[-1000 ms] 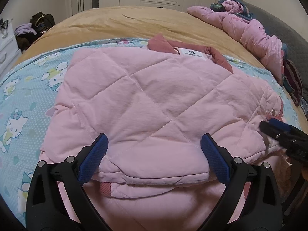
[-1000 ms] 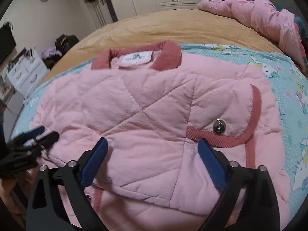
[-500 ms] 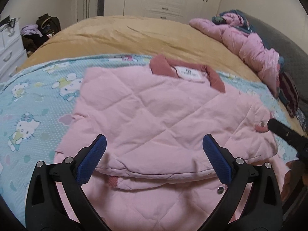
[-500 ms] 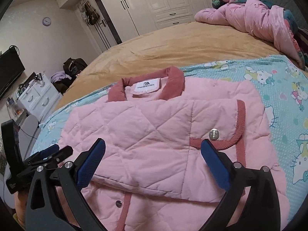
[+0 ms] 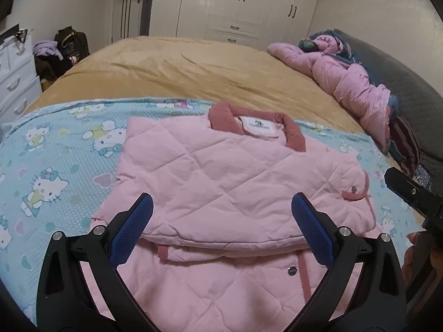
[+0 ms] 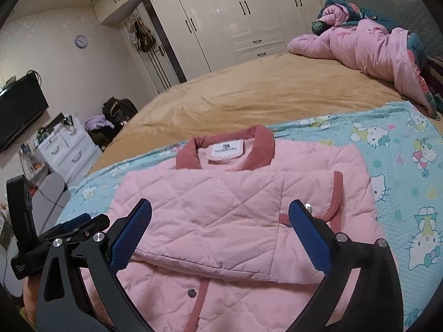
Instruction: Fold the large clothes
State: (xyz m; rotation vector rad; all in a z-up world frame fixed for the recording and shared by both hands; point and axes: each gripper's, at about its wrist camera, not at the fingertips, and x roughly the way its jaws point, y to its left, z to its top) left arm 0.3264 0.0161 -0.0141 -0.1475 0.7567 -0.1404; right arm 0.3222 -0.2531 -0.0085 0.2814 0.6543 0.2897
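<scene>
Both tools are held above the near edge of the bed, fingers pointing forward over the garment. The left gripper (image 5: 221, 229) has its blue-padded fingers (image 5: 130, 232) spread wide, nothing between them; pads are clear of the fabric. The right gripper (image 6: 218, 232) is in the same attitude, spread wide and holding nothing, level with the left and just beside it: in the right wrist view the left tool's body sits at the lower left, and part of the holder's hand (image 5: 412, 251) shows at the right edge of the left wrist view. Directly beyond both pairs of fingers lies the pink quilted jacket (image 5: 235, 182), flat on the cartoon-print sheet (image 5: 55, 171), with an upper layer folded over the lower front panel so that a straight folded edge runs across just past the pads. Snap buttons (image 6: 192, 292) and a darker pink placket show on the lower layer. The dark pink collar (image 6: 260, 149) and white label (image 6: 225, 149) face away, toward the far side. Beyond the sheet: the tan bedspread (image 5: 193, 66), a heaped pink comforter (image 6: 368, 47) at the right, then white wardrobe doors (image 6: 235, 13); a white dresser (image 6: 66, 146) stands left.
</scene>
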